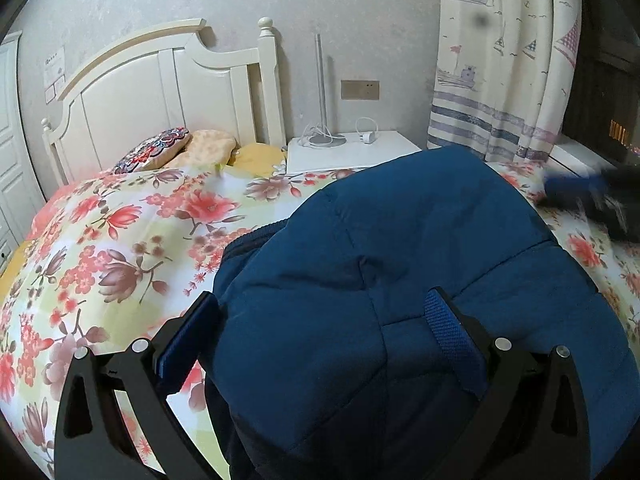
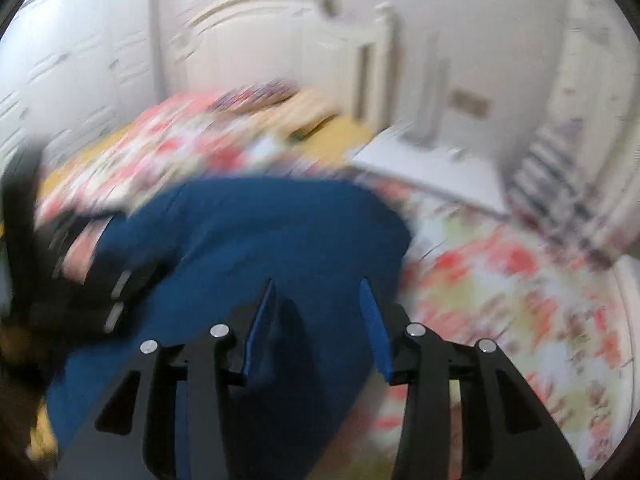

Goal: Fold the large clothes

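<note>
A home bedroom: a bed (image 1: 120, 240) under a floral quilt, its cream wooden headboard (image 1: 160, 84) at ten o'clock, a white nightstand (image 1: 348, 156) at twelve, and sailboat-print curtains (image 1: 500, 60) at one o'clock.

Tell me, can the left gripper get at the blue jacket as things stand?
Probably yes: the left gripper is open, with the jacket bulging between its fingers on the bed, and nothing lies between them.
</note>
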Available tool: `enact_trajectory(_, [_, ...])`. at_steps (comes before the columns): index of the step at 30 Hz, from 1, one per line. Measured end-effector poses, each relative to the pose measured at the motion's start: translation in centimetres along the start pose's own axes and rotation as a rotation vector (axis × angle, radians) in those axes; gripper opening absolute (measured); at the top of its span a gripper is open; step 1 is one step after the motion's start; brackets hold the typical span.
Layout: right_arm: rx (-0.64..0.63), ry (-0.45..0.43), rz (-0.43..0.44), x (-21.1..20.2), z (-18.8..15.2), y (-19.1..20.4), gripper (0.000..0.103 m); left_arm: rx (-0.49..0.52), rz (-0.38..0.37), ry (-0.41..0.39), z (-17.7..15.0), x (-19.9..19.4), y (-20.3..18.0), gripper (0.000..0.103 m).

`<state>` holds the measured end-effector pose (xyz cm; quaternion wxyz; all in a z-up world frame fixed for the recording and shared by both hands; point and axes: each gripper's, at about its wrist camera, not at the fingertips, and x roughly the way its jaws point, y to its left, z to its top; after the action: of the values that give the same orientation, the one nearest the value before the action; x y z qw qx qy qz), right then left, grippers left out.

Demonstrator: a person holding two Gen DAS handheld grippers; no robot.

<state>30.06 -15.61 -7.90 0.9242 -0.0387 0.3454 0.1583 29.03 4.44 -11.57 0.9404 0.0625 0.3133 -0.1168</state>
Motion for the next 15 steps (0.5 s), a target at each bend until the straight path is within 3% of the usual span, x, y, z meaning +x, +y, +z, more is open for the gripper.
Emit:
enact_trajectory(3, [0.021,0.046,0.032,4.2,2.3,-0.7,0.042,-0.01,-0.013,0.004,0.0,0.1,0.2,0.099])
enact_trajectory(6, [-0.088,0.233,0.01,10.3,1.3,1.5,0.043,-0.019,-0.009,0.008,-0.1,0.1,0.3,0.099])
enact_trajectory(8, [-0.165,0.247,-0.045,10.9,1.6,2.8,0.043,-0.039,-0.024,0.026,-0.1,0.5,0.7,0.099])
enact_trajectory(11, [-0.163,0.261,-0.062,10.4,3.8,3.1,0.042,-0.059,-0.057,0.037,-0.1,0.7,1.1,0.099])
enact_trajectory(15, [-0.102,0.189,-0.004,9.9,6.6,3.7,0.042,-0.057,-0.06,0.036,-0.2,0.6,0.9,0.099])
